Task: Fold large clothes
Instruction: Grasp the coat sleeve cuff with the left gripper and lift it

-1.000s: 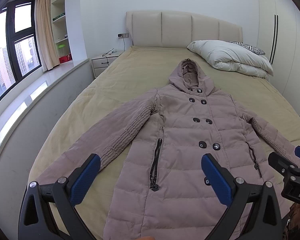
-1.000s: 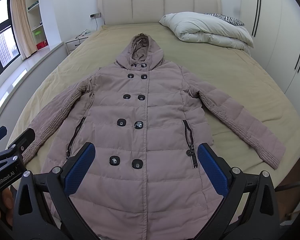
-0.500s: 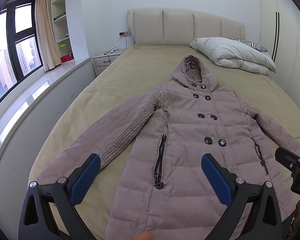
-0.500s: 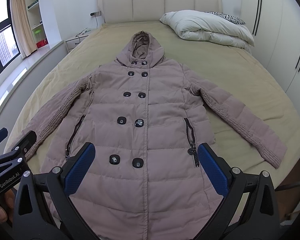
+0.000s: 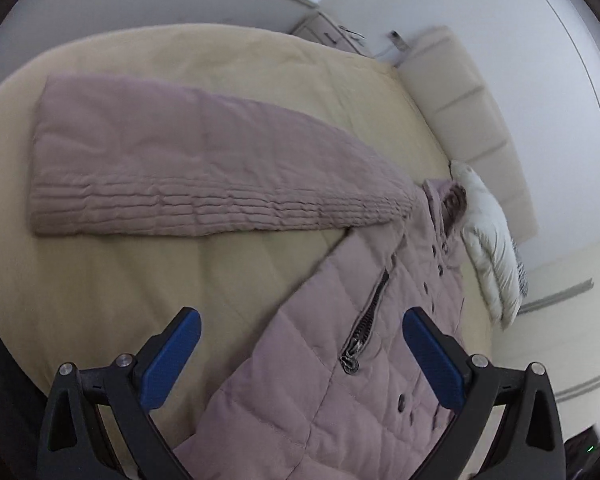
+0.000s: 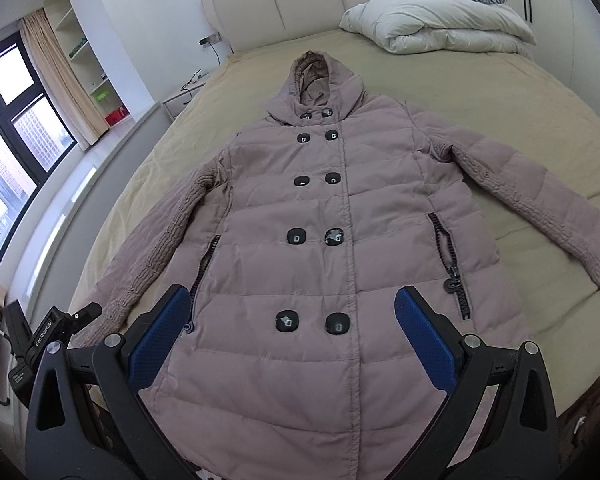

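Observation:
A mauve hooded puffer coat (image 6: 340,240) lies face up and buttoned on the bed, both sleeves spread out. My right gripper (image 6: 292,332) hovers open over the coat's lower front, nothing between its blue pads. My left gripper (image 5: 300,356) is open too, tilted and low over the coat's left side; the left sleeve (image 5: 188,172) fills the upper view, with the pocket zipper (image 5: 364,324) between its fingers. In the right wrist view the left gripper's body (image 6: 52,336) shows at the lower left, near the left cuff.
The tan bedspread (image 6: 480,92) covers the whole bed. A folded white duvet (image 6: 440,24) and a zebra pillow lie at the headboard's right. A nightstand (image 6: 184,96), window and shelves stand along the left side. A white wardrobe is on the right.
My left gripper has swung down and rolled towards the left sleeve, which now looms close. My right gripper moved slightly nearer and lower over the coat. Both stay open.

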Motion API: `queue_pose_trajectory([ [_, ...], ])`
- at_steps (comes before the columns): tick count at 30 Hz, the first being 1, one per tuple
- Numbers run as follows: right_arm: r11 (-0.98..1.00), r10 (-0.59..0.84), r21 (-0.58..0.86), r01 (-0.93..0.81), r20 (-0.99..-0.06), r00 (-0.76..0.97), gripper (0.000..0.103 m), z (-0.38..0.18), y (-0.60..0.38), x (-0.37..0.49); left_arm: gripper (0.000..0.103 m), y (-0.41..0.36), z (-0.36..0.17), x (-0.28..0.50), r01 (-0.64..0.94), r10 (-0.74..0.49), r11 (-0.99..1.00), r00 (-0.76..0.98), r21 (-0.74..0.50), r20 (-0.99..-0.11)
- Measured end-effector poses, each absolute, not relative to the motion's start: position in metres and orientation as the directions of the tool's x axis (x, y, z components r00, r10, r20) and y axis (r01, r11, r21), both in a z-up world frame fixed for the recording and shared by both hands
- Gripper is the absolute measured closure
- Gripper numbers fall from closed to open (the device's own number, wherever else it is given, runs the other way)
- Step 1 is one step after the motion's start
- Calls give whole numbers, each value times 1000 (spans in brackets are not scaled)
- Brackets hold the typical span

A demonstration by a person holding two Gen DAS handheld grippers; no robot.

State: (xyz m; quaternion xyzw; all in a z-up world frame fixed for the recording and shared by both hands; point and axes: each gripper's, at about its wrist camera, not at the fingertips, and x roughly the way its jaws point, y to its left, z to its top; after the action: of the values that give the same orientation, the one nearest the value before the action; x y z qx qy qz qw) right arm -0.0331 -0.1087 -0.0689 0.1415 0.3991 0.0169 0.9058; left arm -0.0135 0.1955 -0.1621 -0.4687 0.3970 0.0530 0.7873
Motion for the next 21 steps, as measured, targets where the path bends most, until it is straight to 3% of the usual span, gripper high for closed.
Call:
queue_pose_trajectory([
  [7, 950, 179, 303, 69, -715, 675, 0, -76, -107, -24, 20, 234, -182, -39, -584, -181, 305, 740, -752, -648],
  [14, 939, 192, 332, 86, -717, 670, 0, -84, -122, -19, 21, 243, -208, -42, -632, -149, 44, 761, -773, -631],
  [21, 926, 188, 356, 125, -721, 667, 0, -92, -142, -16, 21, 261, -212, -45, -620, -10, -63, 784, -782, -620],
])
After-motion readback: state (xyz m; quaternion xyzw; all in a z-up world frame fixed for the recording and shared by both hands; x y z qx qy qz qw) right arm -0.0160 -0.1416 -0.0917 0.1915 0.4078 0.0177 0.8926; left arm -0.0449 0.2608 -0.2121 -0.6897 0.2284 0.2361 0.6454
